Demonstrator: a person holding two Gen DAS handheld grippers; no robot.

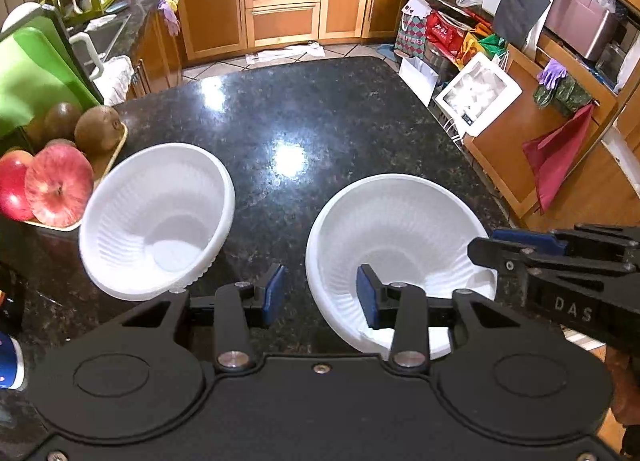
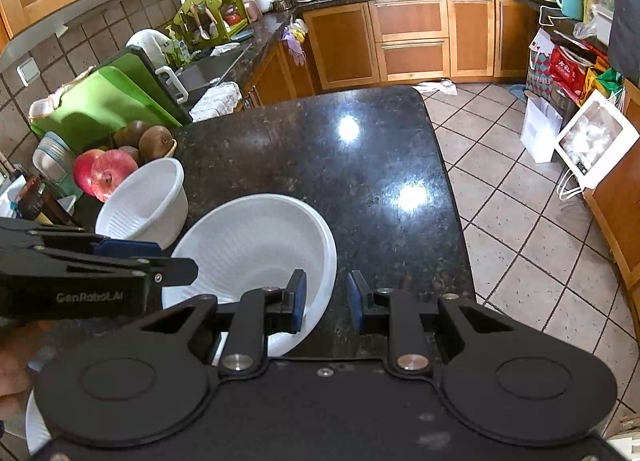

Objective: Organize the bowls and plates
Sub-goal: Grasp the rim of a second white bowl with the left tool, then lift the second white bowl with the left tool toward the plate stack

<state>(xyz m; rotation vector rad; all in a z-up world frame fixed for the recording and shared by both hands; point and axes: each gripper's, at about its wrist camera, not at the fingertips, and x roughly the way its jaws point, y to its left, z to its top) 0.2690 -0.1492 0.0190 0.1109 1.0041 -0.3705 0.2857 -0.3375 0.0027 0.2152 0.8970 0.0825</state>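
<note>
White bowl [image 2: 256, 245] at counter's [image 2: 360, 165] near edge; both grippers [image 1: 320, 293] [image 2: 326, 297] spread, straddling its rim. Next: pinch, nest with second bowl [image 1: 160, 217].

Two white bowls sit on the dark worktop [image 1: 320, 121]: a smaller bowl [image 1: 160, 221] at lower left and a wider bowl [image 1: 400, 245] at lower right. Two red apples [image 1: 44, 185] and three kiwis [image 1: 98, 129] fill the left edge.

Both tools are matte black plastic. The left gripper [image 1: 320, 295] has blue pads [image 1: 274, 293], silver pivot screws and two round raised discs on its body. The right gripper [image 2: 327, 303] looks the same. White letters "GenRobot.AI" and "DAS" mark their sides.
</note>
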